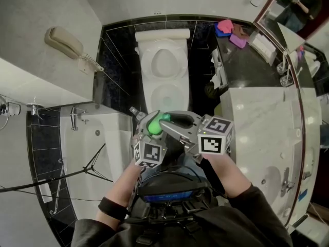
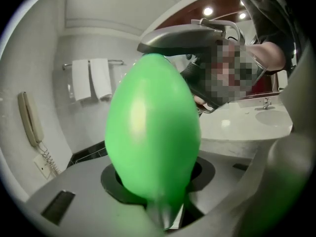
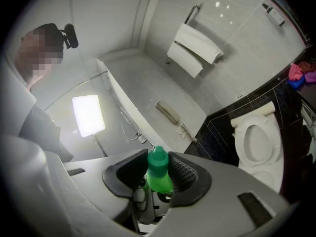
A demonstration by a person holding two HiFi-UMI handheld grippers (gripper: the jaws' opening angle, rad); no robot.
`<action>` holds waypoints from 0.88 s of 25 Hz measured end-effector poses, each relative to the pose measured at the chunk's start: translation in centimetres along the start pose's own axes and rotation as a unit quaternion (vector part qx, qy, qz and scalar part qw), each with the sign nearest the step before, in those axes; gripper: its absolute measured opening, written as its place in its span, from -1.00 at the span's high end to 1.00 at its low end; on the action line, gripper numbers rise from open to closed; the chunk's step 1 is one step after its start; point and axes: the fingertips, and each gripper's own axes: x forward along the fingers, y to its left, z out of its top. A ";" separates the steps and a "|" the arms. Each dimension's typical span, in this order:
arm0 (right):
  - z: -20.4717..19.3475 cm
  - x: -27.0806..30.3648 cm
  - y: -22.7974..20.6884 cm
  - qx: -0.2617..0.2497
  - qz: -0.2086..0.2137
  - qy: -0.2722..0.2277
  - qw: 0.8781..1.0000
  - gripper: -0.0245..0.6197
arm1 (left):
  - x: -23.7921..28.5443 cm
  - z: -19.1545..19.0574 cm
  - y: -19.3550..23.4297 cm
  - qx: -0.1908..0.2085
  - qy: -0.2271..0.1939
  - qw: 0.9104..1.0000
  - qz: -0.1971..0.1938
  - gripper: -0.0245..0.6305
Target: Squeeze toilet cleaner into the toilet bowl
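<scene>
Tallied: 1 green bottle (image 1: 153, 126); 2 grippers (left gripper (image 1: 145, 131), right gripper (image 1: 172, 120), both seen at centre); 1 toilet (image 1: 163, 66) at 12 o'clock; 1 wall phone (image 1: 64, 41) at 10 o'clock; 1 bathtub (image 1: 87, 138) at 8 o'clock; 2 white towels (image 2: 81, 79).

A beige wall telephone (image 1: 64, 41) hangs above the white bathtub (image 1: 85, 138). Pink and purple cloths (image 1: 229, 29) lie on a dark ledge (image 1: 241, 60). White towels (image 2: 91, 79) hang from a rail (image 2: 66, 64).

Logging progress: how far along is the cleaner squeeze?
Done: toilet open, green bottle picked up. In hand: left gripper clamps its body, right gripper grips the cap, short of the toilet. Left: likely uncap, aim into it, squeeze.
</scene>
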 end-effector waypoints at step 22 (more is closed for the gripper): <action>4.8 -3.4 7.0 -0.199 0.207 -0.110 0.952 0.10 | -6.7 7.3 -4.9 -0.099 -0.088 0.925 -0.357 0.36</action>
